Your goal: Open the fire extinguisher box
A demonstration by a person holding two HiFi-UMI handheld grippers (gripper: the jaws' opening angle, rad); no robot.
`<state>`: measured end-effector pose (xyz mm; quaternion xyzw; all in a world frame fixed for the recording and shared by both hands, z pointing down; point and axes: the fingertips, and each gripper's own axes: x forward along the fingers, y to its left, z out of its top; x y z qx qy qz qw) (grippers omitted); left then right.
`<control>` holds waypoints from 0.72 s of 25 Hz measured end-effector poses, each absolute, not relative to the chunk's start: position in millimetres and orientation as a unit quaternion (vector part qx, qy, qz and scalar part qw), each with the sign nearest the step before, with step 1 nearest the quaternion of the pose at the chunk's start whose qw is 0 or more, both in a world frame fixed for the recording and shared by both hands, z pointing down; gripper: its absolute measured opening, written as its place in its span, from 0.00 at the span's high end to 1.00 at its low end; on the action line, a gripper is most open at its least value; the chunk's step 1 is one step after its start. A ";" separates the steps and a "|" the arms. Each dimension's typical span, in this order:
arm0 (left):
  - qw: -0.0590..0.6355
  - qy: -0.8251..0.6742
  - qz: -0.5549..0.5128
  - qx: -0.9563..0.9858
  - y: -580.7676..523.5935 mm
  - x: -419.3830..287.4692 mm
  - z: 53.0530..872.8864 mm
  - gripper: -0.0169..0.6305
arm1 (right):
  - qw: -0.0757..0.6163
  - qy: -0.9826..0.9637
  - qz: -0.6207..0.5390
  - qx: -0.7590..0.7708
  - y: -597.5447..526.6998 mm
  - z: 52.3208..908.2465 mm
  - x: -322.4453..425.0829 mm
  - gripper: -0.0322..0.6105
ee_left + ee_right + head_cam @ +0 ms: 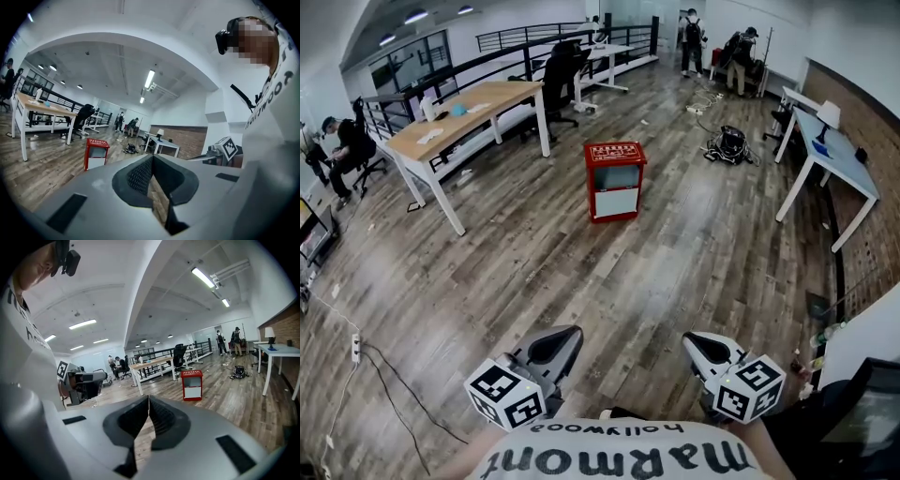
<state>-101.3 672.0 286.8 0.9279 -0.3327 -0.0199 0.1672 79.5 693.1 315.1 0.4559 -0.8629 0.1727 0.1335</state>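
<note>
Head view, from the left: a wood-topped counter point(469, 108) runs along the railing, and a person point(347, 145) sits just past its left end. Nearer, at the bottom edge, the left tongs point(572, 334) reach out from in front of the wearer's white shirt point(619, 455). Their marker cube point(506, 394) sits at the rear, and the tip is aimed forward over the plank floor point(675, 272). In the left gripper view the left tongs point(152, 157) are pressed together. The ribbed pads meet along one line, with nothing between them and nothing touched.

The fire extinguisher box point(615, 180) stands upright on the floor ahead, well apart from both tongs and roughly midway between the lines they point along. It is red with a pale front panel facing the wearer, and the front looks shut. It shows left of the tip in the left gripper view point(96, 153) and right of the tip in the right gripper view point(192, 385).

The right tongs point(689, 339) are held beside the left pair at about the same reach, their cube point(748, 386) behind. In the right gripper view the right tongs point(148, 397) are also pressed tight and empty. The hands carrying both tongs are hidden.

Farther right, a black bundle of bag and cables point(729, 145) lies on the floor near a white counter point(834, 155) beside the brick wall.
</note>
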 end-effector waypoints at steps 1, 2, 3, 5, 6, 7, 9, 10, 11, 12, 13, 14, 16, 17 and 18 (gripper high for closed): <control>0.165 -0.335 -0.018 0.927 668.1 -99.1 287.5 0.96 | 0.136 -0.865 0.172 0.452 688.8 315.7 81.0 0.93; 0.164 -0.338 -0.017 0.927 664.7 -97.2 287.5 0.96 | 0.138 -0.866 0.171 0.448 685.0 316.1 82.3 0.93; 0.166 -0.340 -0.019 0.926 661.7 -95.8 287.3 0.96 | 0.140 -0.868 0.170 0.445 681.5 316.5 83.6 0.93; 0.171 -0.345 -0.024 0.923 657.4 -94.3 288.0 0.96 | 0.142 -0.871 0.169 0.440 675.1 318.2 85.6 0.93; 0.172 -0.348 -0.025 0.921 656.2 -93.9 289.2 0.96 | 0.142 -0.872 0.168 0.437 672.5 319.6 86.1 0.93; 0.174 -0.350 -0.025 0.920 655.5 -93.7 290.9 0.96 | 0.143 -0.873 0.168 0.435 670.3 321.1 86.3 0.93; 0.176 -0.356 -0.024 0.918 653.9 -93.8 294.2 0.96 | 0.145 -0.875 0.168 0.430 666.5 323.9 85.8 0.93; 0.177 -0.358 -0.024 0.916 652.9 -93.7 295.3 0.96 | 0.145 -0.876 0.168 0.428 664.6 325.0 85.3 0.93; 0.179 -0.360 -0.022 0.916 651.8 -93.2 296.0 0.96 | 0.144 -0.877 0.170 0.426 663.0 325.9 85.0 0.93; 0.179 -0.360 -0.020 0.915 650.9 -92.2 296.4 0.96 | 0.143 -0.878 0.171 0.424 661.7 327.0 84.8 0.93; 0.178 -0.360 -0.017 0.916 650.3 -90.8 296.5 0.96 | 0.142 -0.878 0.173 0.422 660.7 328.1 84.9 0.93; 0.175 -0.360 -0.014 0.916 650.0 -89.6 296.4 0.96 | 0.142 -0.879 0.174 0.420 660.1 329.2 84.8 0.93; 0.172 -0.363 -0.010 0.916 648.6 -88.3 296.5 0.96 | 0.143 -0.880 0.175 0.416 658.8 331.4 84.2 0.93; 0.172 -0.365 -0.010 0.915 646.4 -88.1 297.0 0.96 | 0.144 -0.881 0.175 0.415 657.6 332.4 83.8 0.93; 0.173 -0.366 -0.011 0.914 643.4 -87.8 297.8 0.96 | 0.146 -0.882 0.175 0.413 656.0 333.1 83.4 0.93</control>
